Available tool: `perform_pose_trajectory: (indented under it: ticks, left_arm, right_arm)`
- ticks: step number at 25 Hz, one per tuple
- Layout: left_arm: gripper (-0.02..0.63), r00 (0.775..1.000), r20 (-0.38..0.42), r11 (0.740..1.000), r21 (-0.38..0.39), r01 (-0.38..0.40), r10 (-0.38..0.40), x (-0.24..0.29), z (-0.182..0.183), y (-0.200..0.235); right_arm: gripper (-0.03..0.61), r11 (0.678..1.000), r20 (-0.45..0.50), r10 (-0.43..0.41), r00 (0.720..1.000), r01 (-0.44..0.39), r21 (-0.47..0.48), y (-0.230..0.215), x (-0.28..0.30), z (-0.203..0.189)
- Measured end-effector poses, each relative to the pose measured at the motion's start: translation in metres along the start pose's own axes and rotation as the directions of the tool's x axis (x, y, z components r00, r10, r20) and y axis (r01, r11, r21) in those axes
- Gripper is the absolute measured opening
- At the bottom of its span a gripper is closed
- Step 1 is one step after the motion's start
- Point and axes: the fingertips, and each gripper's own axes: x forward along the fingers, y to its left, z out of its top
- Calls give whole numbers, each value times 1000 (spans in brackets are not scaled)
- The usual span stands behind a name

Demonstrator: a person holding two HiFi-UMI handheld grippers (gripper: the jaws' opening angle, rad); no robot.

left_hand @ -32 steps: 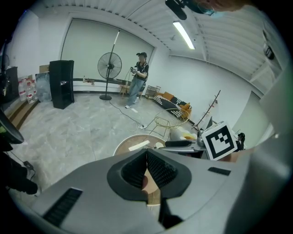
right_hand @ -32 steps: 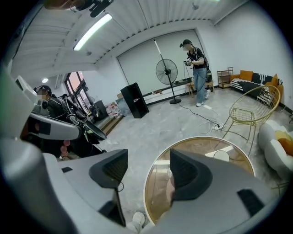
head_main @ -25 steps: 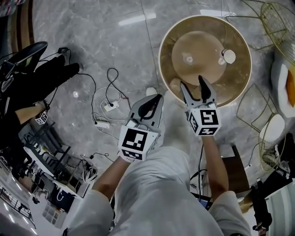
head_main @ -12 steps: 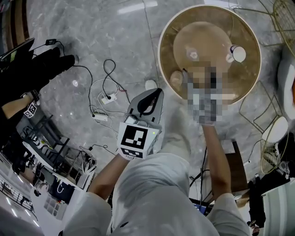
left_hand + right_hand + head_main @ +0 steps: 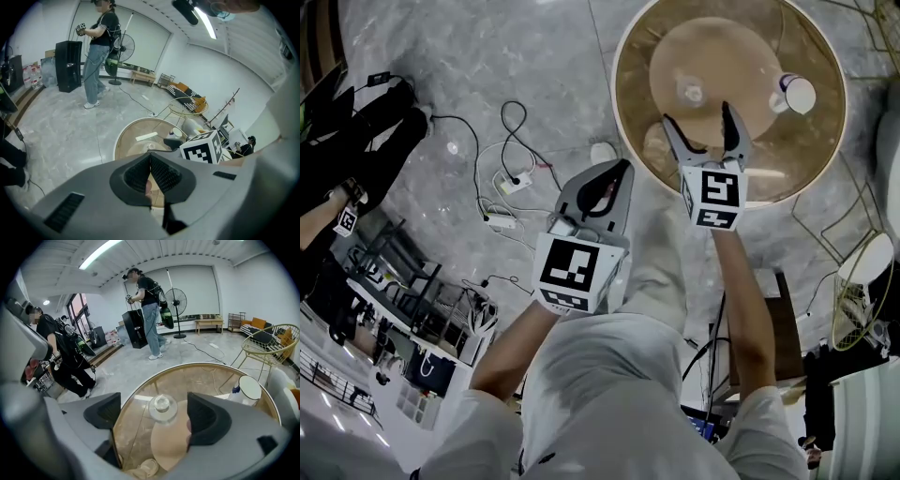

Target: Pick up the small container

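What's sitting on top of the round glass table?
A small clear container near the middle and a white-capped bottle by the rim. The right claw hides the near edge.

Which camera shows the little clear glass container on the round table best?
The right gripper view: the small container sits close and centred, framed by the jaws standing apart. The head view shows it tiny from above; the left gripper view, a distant speck.

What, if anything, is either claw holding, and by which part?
Nothing: the right claw, jaws just opening, is empty, short of the small container; the left claw is shut, empty.
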Motion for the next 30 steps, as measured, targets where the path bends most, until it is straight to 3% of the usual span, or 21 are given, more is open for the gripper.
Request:
perform_pose_trajectory:
  ticks: [5,16,30]
  left_arm:
    - [20,1000,-11,1000,-20,-7,7,16,-7,3]
    - [20,999,-39,998,-59,-34,32,42,-25,12]
    - [20,997,-75,997,-70,-33,28,54,-47,24]
  right_arm:
    - [486,1000,20,3,1000,-3,-2,-8,16,-9]
    - [491,1000,-25,7,1000,-8,-24,-12,56,-37]
    - [466,995,-38,-92,995,90,-50,-30,99,-54]
